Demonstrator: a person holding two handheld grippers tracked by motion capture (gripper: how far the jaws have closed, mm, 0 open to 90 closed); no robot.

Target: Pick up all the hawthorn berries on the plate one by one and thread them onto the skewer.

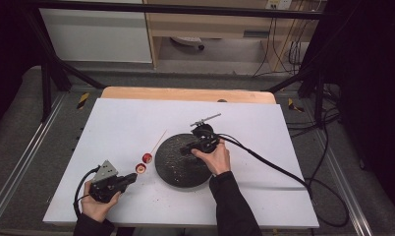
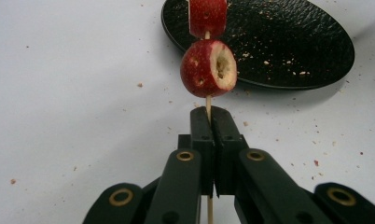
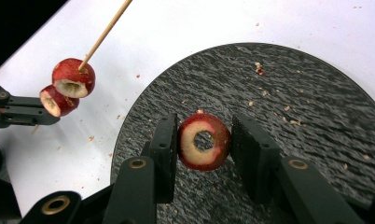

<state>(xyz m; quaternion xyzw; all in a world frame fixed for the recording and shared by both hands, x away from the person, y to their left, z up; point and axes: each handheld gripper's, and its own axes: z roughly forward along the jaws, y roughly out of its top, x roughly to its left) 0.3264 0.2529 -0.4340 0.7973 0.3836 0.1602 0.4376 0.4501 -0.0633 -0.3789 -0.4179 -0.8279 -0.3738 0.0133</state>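
Observation:
My left gripper [image 2: 210, 112] is shut on a thin wooden skewer [image 2: 207, 103] low over the white table. Two cored red fruits are threaded on the skewer, one [image 2: 202, 67] just past the jaws and another [image 2: 206, 16] beyond it. In the high view they sit [image 1: 147, 158] left of the black round plate [image 1: 176, 172], with the left gripper [image 1: 134, 177] at the front left. My right gripper [image 3: 204, 140] hovers over the plate [image 3: 293, 116], its pads against both sides of a third cored fruit [image 3: 191, 156] whose hole faces the camera. The skewer [image 3: 106, 32] lies off to its left.
Crumbs speckle the plate [image 2: 293, 42] and the white table cover [image 1: 126, 128]. The right gripper's cable [image 1: 264, 162] trails off to the right across the table. A wooden strip [image 1: 185, 93] borders the far edge, with black frame bars and floor cables beyond.

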